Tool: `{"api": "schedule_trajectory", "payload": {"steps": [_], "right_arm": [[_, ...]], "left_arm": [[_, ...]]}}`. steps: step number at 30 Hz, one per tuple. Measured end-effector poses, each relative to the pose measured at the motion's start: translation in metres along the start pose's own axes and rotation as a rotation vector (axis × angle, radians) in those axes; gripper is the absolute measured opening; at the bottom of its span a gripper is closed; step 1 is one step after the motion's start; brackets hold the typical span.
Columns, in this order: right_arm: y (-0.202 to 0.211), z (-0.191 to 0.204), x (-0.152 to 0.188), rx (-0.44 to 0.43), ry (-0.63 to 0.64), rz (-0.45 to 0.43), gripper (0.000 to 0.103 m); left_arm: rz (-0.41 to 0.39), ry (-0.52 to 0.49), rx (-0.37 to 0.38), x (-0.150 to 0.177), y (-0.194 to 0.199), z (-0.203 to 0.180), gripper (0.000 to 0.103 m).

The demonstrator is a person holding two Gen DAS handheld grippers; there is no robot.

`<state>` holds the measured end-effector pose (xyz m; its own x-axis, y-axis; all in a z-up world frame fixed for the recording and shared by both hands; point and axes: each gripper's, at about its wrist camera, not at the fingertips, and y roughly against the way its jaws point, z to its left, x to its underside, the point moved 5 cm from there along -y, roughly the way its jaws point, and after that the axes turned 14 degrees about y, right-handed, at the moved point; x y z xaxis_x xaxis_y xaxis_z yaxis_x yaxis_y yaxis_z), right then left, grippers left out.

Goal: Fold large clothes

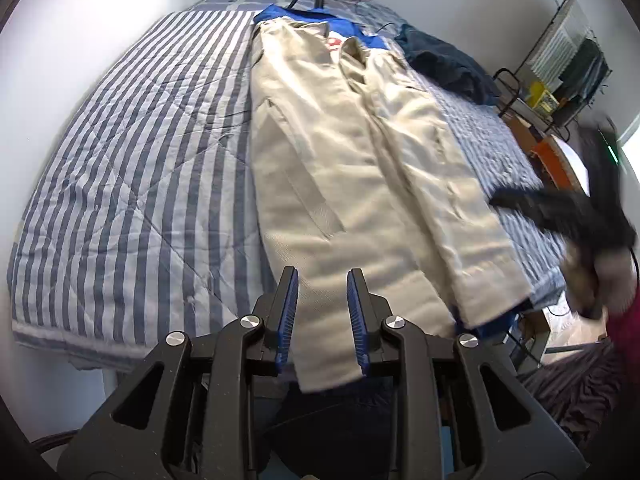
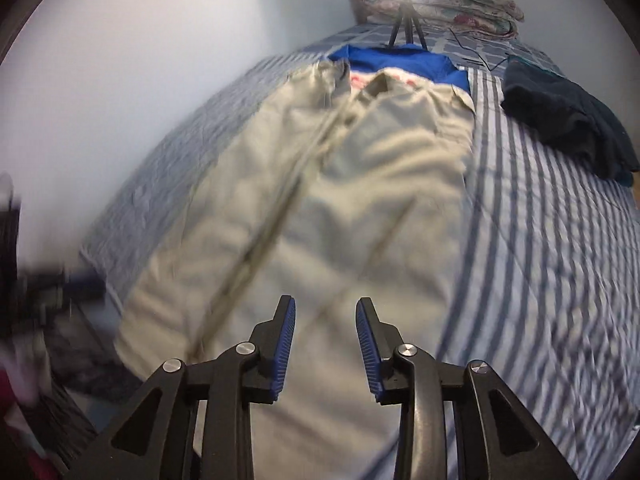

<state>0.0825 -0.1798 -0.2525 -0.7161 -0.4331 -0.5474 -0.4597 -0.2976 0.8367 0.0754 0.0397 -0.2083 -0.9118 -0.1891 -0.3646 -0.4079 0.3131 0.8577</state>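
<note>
Beige trousers [image 1: 360, 168] lie lengthwise on the striped bed [image 1: 132, 168], cuffs hanging over its near edge, waist twd the far end on a blue garment [image 1: 344, 26]; left gripper [image 1: 322, 300] and right gripper [image 2: 326, 328] both parted, nothing btwn pads; cloth looks soft, light, floppy; prob best pinched at cuffs or waistband corners.

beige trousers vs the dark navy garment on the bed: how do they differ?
The beige trousers lie spread out flat along the bed; the dark navy garment sits bunched in a heap.
The trousers cover a long stretch of the striped quilt; the navy garment takes up a small patch near the far side.
The trousers lie on top of a blue garment; the navy one rests directly on the quilt.
Neither is held by a tool.
</note>
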Motion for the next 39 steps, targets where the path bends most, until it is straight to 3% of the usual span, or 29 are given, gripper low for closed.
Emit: {"api": "schedule_trajectory", "payload": {"steps": [4,7,10,13,15,17,18,21,25,32,36,39], "right_arm": [[-0.007,0.003,0.031,0.057,0.006,0.025,0.035],[-0.023,-0.001,0.057,0.079,-0.019,0.119,0.035],[-0.022,-0.004,0.065,0.077,-0.04,0.106,0.036],[-0.014,-0.008,0.062,0.059,-0.065,0.086,0.036],[-0.005,-0.011,0.063,0.052,-0.094,0.057,0.04],[0.003,-0.016,0.065,0.058,-0.117,0.014,0.056],[0.006,-0.019,0.066,0.065,-0.133,-0.004,0.058],[0.013,-0.023,0.072,0.054,-0.194,-0.029,0.061],[0.008,-0.029,0.076,0.011,-0.235,-0.013,0.076],[-0.005,-0.034,0.088,-0.17,-0.351,-0.003,0.077],[-0.012,-0.036,0.091,-0.266,-0.402,-0.017,0.079],[-0.014,-0.039,0.092,-0.36,-0.454,-0.051,0.079]], "left_arm": [[0.002,-0.017,-0.051,-0.003,-0.017,0.001,0.024],[0.007,-0.059,-0.085,0.003,-0.029,-0.005,0.024],[0.03,-0.131,-0.162,0.013,-0.049,-0.007,0.026],[0.023,-0.209,-0.229,0.023,-0.064,-0.007,0.037],[0.013,-0.226,-0.242,0.023,-0.063,-0.006,0.043],[0.014,-0.212,-0.241,0.022,-0.06,-0.003,0.048],[0.016,-0.202,-0.237,0.021,-0.057,-0.001,0.049],[0.016,-0.181,-0.223,0.017,-0.047,0.001,0.053],[0.059,-0.126,-0.156,0.01,-0.041,0.005,0.06],[0.218,0.191,0.054,-0.001,-0.053,0.039,0.063],[0.295,0.234,0.139,0.006,-0.062,0.041,0.063],[0.309,0.246,0.179,0.01,-0.064,0.038,0.062]]}}
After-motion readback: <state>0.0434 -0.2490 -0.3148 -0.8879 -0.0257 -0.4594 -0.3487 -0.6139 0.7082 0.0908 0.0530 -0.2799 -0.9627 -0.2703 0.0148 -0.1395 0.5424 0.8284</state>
